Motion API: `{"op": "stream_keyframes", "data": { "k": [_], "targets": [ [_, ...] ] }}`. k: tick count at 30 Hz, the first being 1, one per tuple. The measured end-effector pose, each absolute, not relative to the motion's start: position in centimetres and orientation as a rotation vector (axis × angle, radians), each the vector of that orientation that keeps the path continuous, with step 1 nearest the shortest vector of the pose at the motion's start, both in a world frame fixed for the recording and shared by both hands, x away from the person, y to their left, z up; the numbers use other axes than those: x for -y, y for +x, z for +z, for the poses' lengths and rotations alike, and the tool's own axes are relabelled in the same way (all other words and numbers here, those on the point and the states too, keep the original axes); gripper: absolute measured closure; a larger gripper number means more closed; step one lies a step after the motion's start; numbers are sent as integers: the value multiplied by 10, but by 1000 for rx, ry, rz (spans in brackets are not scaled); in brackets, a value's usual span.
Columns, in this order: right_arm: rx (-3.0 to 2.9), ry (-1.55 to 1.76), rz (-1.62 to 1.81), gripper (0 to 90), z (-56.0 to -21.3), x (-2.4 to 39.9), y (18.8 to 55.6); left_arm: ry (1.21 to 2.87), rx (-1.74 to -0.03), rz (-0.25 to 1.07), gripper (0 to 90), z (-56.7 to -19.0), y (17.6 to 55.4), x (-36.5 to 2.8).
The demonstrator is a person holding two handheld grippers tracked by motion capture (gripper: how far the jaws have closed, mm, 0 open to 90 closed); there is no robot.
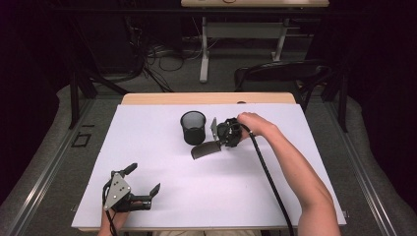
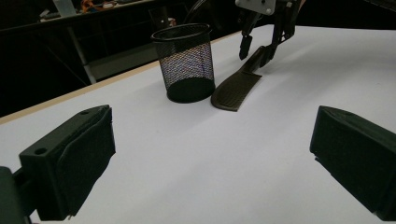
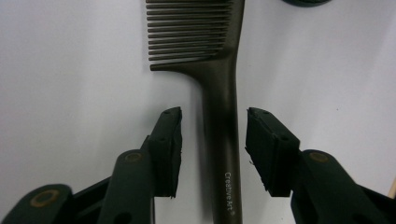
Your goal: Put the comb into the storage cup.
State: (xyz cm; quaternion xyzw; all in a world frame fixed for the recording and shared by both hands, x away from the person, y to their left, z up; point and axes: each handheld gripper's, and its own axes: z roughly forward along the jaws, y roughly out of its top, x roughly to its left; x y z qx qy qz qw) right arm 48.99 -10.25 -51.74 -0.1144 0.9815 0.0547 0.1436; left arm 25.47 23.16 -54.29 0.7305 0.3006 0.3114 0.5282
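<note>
Right gripper view: right tongs [image 3: 214, 116] astride the handle of the comb [image 3: 219, 93], pads on either side with a gap showing, not yet clamped, nothing grasped. Comb flat on the white tabletop [image 1: 147, 147], toward the far edge, teeth end just beside the mesh cup [image 1: 193, 127]. Left tongs [image 1: 143, 180] spread wide and idle near the near left corner. Judged early: approach done; grip, lift and probably a drop into the cup all left.
</note>
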Motion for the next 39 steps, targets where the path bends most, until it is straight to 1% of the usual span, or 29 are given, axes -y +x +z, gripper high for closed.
{"op": "stream_keyframes", "data": {
  "k": [4, 6, 12, 14, 23, 39],
  "targets": [
    [-2838, -360, 123, 625, -521, 99, 492, 1745, -718, 743, 1, -543, 254, -232],
    [-2835, -374, 114, 637, -523, 98, 493, 1743, -719, 743, 1, -543, 254, -232],
    [-2827, -395, 90, 715, -529, 96, 495, 1743, -721, 740, 1, -543, 254, -232],
    [-2826, -401, 101, 726, -529, 97, 496, 1744, -721, 740, 1, -543, 254, -232],
    [-2801, -404, 159, 730, -518, 101, 491, 1737, -720, 746, 1, -542, 253, -233],
    [-2777, -394, 254, 730, -504, 117, 467, 1740, -716, 754, 1, -541, 253, -232]
  ]
}}
